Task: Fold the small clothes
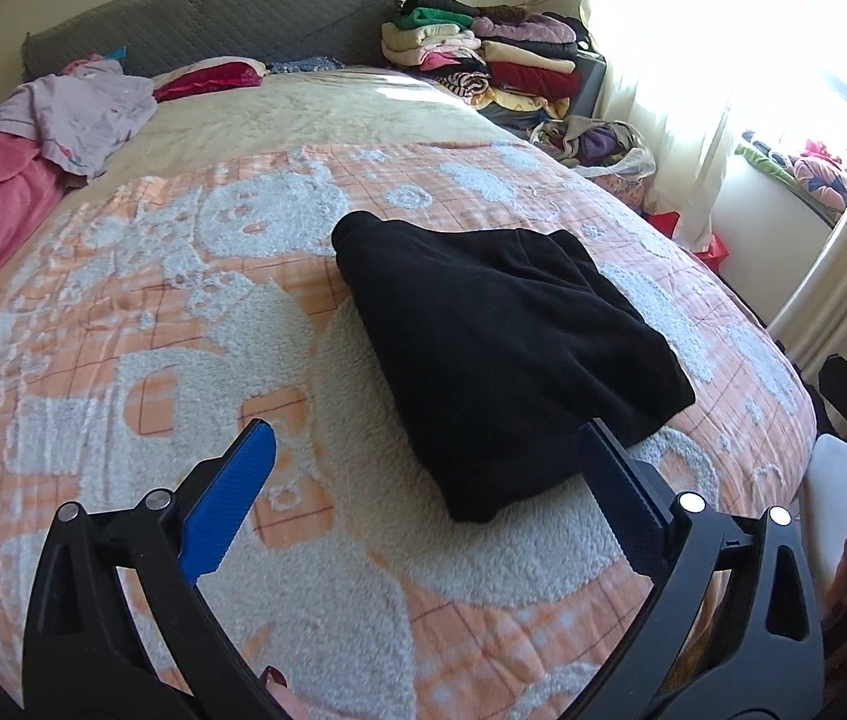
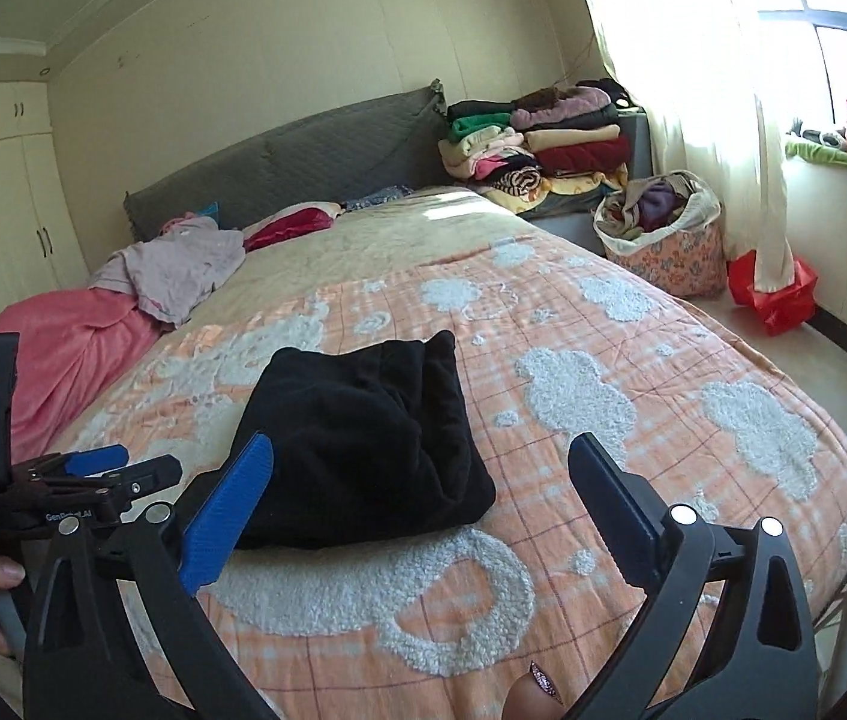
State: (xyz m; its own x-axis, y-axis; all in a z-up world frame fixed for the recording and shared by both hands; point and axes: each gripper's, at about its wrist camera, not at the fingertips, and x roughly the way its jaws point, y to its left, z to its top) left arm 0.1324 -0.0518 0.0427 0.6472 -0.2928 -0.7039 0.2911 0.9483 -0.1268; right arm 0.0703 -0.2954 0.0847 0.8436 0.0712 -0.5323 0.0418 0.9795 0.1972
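Black garment (image 1: 501,354) folded on orange blanket (image 1: 123,360); left gripper (image 1: 423,498) and right gripper (image 2: 420,504) just beside garment, jaws wide, empty.

The left gripper (image 1: 426,501) has a black frame with triangular cut-outs, silver round pins, and blue ribbed fingers (image 1: 225,507). The right gripper (image 2: 420,510) matches it. White lettering marks the left gripper's body. One fingernail (image 2: 543,684) wears glittery polish.
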